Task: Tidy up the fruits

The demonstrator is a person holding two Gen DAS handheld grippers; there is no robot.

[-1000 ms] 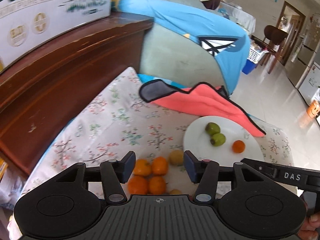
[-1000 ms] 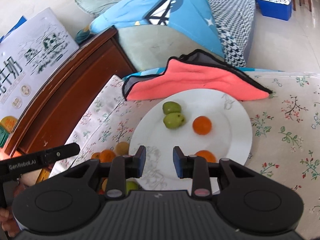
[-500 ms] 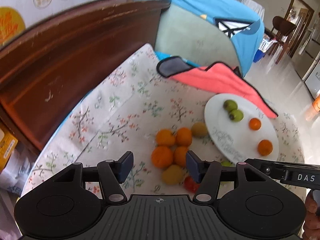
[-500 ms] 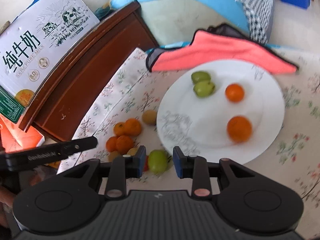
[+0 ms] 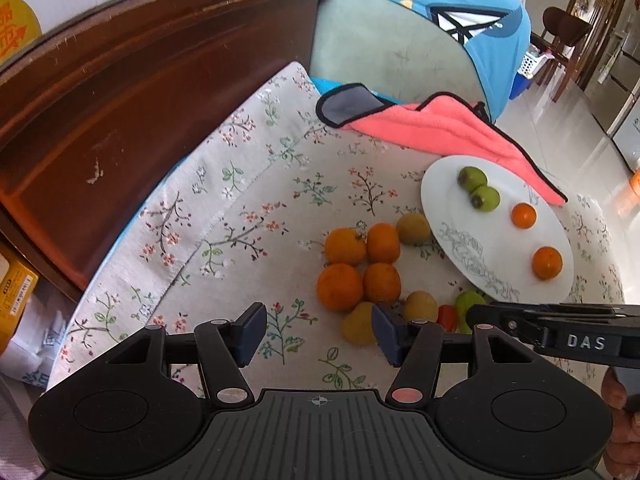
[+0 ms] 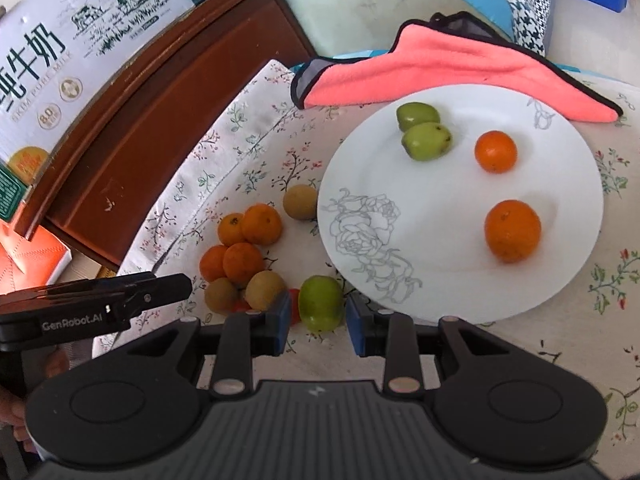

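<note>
Where the right gripper [image 6: 315,320] hovers low over the floral tablecloth [image 6: 600,344], a smooth green oval fruit [image 6: 321,302] lies between its spread jaws, with a gap on each side, just off the rim of the round white plate [image 6: 440,216]. A small red fruit [image 6: 294,304] is mostly hidden behind the left jaw. The left gripper [image 5: 319,334], jaws spread wide and empty, sits beside the cluster of orange mandarins [image 5: 362,264]. A pink cloth [image 6: 440,68] overlaps the plate's far edge.

A home living room — cushioned sofa [image 5: 384,48], floral tablecloth [image 5: 240,208], dining chair [image 5: 568,32] beyond.
</note>
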